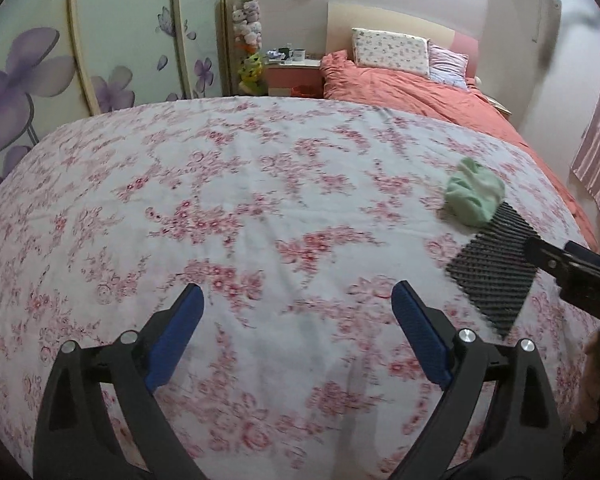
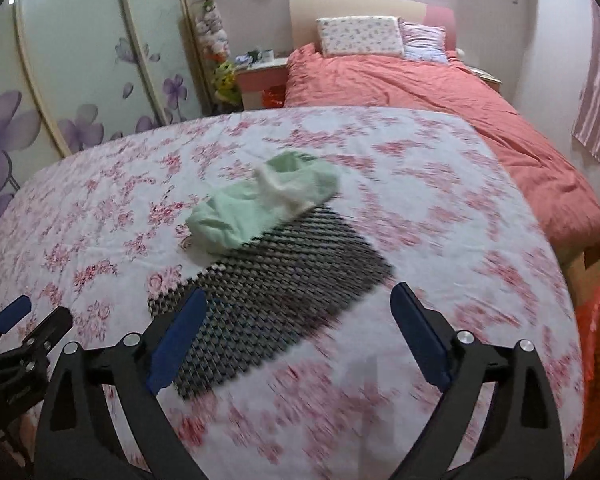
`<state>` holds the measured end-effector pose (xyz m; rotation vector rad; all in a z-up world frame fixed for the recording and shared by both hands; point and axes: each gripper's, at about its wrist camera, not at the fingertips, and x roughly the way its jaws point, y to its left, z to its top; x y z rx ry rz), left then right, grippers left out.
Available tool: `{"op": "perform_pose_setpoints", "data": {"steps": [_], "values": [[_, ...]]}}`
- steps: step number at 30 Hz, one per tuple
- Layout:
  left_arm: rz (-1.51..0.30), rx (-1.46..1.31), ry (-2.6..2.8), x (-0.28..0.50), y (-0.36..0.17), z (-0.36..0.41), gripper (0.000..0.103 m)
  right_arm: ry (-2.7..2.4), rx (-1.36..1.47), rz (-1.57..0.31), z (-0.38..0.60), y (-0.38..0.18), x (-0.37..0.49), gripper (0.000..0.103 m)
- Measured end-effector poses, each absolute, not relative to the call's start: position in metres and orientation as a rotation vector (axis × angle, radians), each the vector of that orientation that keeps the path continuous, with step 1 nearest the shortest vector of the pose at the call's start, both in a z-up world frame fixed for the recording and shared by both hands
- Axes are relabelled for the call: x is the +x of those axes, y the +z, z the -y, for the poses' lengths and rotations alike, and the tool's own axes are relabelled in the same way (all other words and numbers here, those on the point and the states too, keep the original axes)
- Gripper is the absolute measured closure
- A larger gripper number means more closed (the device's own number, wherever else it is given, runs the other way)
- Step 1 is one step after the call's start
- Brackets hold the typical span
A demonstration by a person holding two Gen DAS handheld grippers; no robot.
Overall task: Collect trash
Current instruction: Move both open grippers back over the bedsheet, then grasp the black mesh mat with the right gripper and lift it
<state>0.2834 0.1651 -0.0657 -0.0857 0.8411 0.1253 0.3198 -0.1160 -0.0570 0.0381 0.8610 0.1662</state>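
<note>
Lay crumpled, pale green: cloth (image 2: pixel 260 204) on floral sheet (image 2: pixel 440 208), touching black mesh mat (image 2: pixel 276 280). Sat just beyond right claw (image 2: pixel 296 332), fingers apart, holding nothing; left claw (image 1: pixel 298 332) likewise spread.

Floral sheet (image 1: pixel 236 208) bare across centre and left of the left wrist frame — open passage there. Obstacles at right: green cloth (image 2: pixel 260 204) touching the black mesh mat (image 2: pixel 276 276), which lies just ahead of the spread right gripper (image 2: pixel 296 336).
</note>
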Motion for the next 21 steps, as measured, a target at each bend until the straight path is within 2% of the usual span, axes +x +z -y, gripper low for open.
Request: {"op": "perform_pose_setpoints", "data": {"steps": [4,7,9,13,15,17,21], "values": [[-0.846,-0.099,0.125,0.285,-0.067,-0.171,0.01,0.174,-0.019,-0.897,0.098,-0.066,0.331,0.01],[-0.85,-0.111,0.128,0.286,-0.069,-0.176,0.009,0.171,-0.056,-0.915,0.094,-0.075,0.33,0.017],[-0.854,-0.115,0.129,0.286,-0.071,-0.177,0.009,0.181,-0.057,-0.901,0.094,-0.073,0.324,0.035],[-0.864,-0.116,0.125,0.286,-0.073,-0.174,0.009,0.178,-0.054,-0.895,0.099,-0.071,0.321,0.054],[-0.864,-0.112,0.122,0.285,-0.073,-0.171,0.009,0.166,-0.033,-0.897,0.105,-0.07,0.32,0.067],[-0.862,-0.107,0.116,0.284,-0.071,-0.167,0.009,0.169,0.004,-0.907,0.114,-0.069,0.32,0.073],[-0.856,-0.108,0.096,0.288,-0.067,-0.155,0.009,0.15,0.03,-0.902,0.134,-0.068,0.314,0.092]]}}
